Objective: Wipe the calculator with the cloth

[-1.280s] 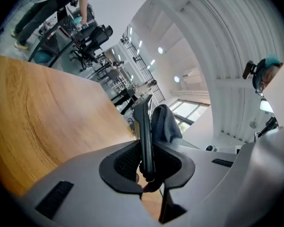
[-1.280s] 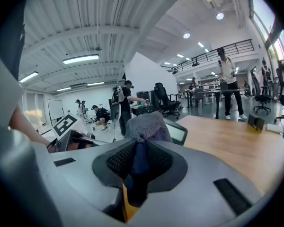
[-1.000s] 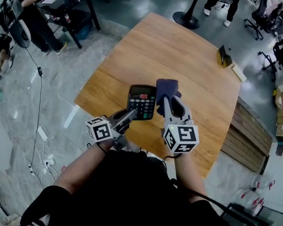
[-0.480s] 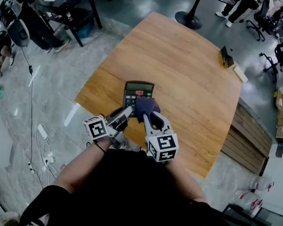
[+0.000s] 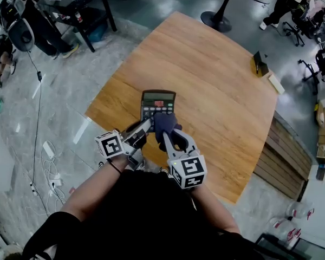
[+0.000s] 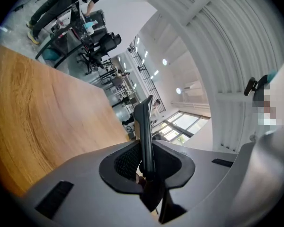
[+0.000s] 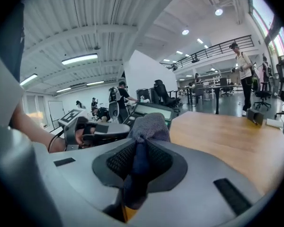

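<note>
Calculator (image 5: 158, 102) sits over near corner of wooden table (image 5: 216, 64), lower edge clamped in left gripper (image 5: 147, 125). Right gripper (image 5: 167, 130) is clamped on dark blue cloth (image 5: 164, 121); cloth covers lower right keys.

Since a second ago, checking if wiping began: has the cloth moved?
Yes: the cloth shifted left, toward the table's left corner, and now overlaps the calculator.

Grained wood table (image 5: 206, 75), nubby cloth (image 5: 163, 122), plastic calculator (image 5: 157, 102)
</note>
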Demonstrator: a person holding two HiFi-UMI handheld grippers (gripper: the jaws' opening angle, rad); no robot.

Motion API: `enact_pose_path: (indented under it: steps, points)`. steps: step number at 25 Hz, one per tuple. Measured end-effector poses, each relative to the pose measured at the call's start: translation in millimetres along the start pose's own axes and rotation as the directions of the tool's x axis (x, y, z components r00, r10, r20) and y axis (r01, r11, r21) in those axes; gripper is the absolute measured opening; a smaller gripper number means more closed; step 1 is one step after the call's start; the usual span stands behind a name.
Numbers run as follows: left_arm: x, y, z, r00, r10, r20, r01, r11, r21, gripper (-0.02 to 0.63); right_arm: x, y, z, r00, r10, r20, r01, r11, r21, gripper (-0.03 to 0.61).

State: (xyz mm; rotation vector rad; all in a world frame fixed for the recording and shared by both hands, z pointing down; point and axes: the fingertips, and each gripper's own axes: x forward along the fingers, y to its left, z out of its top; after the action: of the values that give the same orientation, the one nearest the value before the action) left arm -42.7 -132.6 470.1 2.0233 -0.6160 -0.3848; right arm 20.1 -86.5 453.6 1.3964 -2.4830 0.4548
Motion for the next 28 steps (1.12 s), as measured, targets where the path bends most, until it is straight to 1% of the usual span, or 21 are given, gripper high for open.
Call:
enact_pose_path:
  steps: [3, 5, 8, 11, 16, 18, 21, 24, 28]
  points:
    - [1, -4, -3, 1.0, -0.012, -0.01, 0.012, 1.0, 0.011, 0.071, -5, -32, 18, 0.996, -0.077, 0.042, 0.077, 0.997, 0.012, 0.058]
    - [1, -7, -7, 1.0, -0.024, -0.014, 0.024, 1.0, 0.011, 0.071, -6, -44, 25, 0.992, -0.113, 0.056, 0.112, 0.994, 0.014, 0.058]
    - [3, -13, -8, 0.999, -0.034, -0.018, 0.034, 0.999, 0.008, 0.071, -1, -46, 25, 0.992, -0.12, 0.047, 0.119, 0.993, 0.018, 0.058]
    - [4, -12, -6, 0.999, -0.036, -0.025, 0.037, 0.999, 0.012, 0.071, 9, -26, 18, 0.997, -0.077, 0.028, 0.076, 0.997, 0.016, 0.058]
    - [1, -5, -5, 1.0, -0.022, -0.012, 0.022, 1.0, -0.004, 0.071, 16, 31, 5, 0.998, 0.062, 0.002, -0.062, 0.998, -0.017, 0.058]
    - [1, -5, -3, 1.0, -0.018, 0.001, 0.018, 1.0, -0.01, 0.071, 13, 40, 3, 0.995, 0.096, -0.003, -0.096, 0.995, -0.019, 0.058]
    - [-1, -3, -2, 1.0, 0.005, 0.01, -0.005, 1.0, -0.012, 0.071, 10, 42, -2, 0.994, 0.11, -0.012, -0.11, 0.994, -0.017, 0.058]
    - [-2, -6, 0, 1.0, -0.017, 0.02, 0.017, 1.0, -0.012, 0.071, 5, 30, -6, 0.997, 0.08, -0.012, -0.08, 0.997, -0.004, 0.058]
    - [-2, -12, 3, 0.999, -0.032, 0.031, 0.032, 0.999, -0.011, 0.071, -4, -19, -9, 0.999, -0.033, -0.004, 0.033, 0.998, 0.046, 0.058]
